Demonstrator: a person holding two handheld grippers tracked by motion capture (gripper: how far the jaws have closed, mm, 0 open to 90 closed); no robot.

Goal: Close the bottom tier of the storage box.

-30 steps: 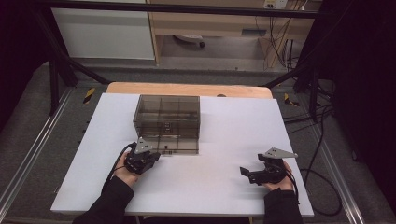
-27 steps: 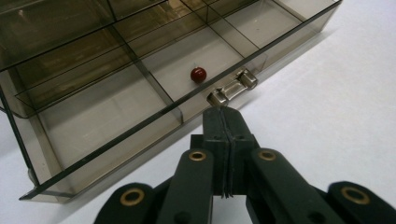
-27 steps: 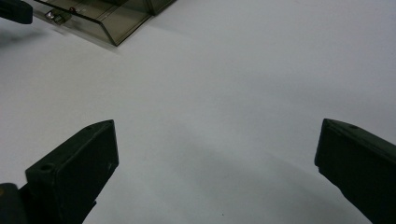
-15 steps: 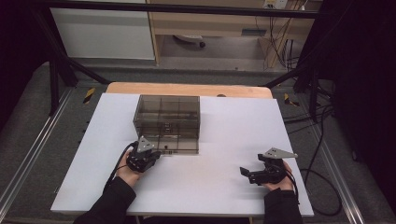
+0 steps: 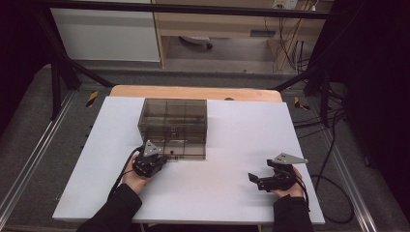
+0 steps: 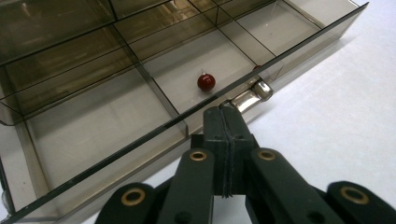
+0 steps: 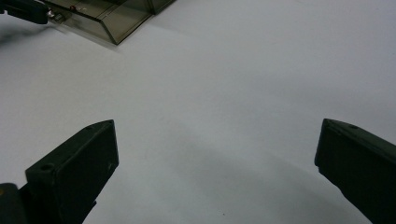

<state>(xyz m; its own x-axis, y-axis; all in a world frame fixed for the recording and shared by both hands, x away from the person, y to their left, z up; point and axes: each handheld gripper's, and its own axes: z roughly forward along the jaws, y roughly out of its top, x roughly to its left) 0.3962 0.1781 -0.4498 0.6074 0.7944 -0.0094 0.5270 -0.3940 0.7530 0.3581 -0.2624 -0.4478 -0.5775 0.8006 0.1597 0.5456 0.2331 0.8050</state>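
A smoke-grey, see-through plastic organiser box with a pulled-out drawer point(image 5: 173, 126) stood on the white table top point(image 5: 232, 145), left of centre and toward the far edge. Seen from the high view, its drawer point(image 5: 181, 148) was drawn out toward the person, so the drawer's front wall ran across the table from left to right while its opening direction pointed at the near edge.

The left gripper point(image 5: 153, 159) sat at the drawer's near left corner, jaws pressed together on the small silver metal knob point(image 6: 252, 95) that stuck out of the drawer front. In the left gripper view the two black jaws met with no gap, and the knob's stem sat pinched at their tips — a detail too small to read from above. That same view looked down into the drawer's divided compartments and showed a small dark-red round bead point(image 6: 206, 81) lying in the compartment just behind the knob.

The right gripper point(image 5: 263, 181) rested on the table near the front right, well apart from the box, pointing left. Its jaws stood wide apart with nothing between them; the right gripper view showed bare white surface in the gap, and — far off at the top left — the drawer's corner point(image 7: 112, 18).
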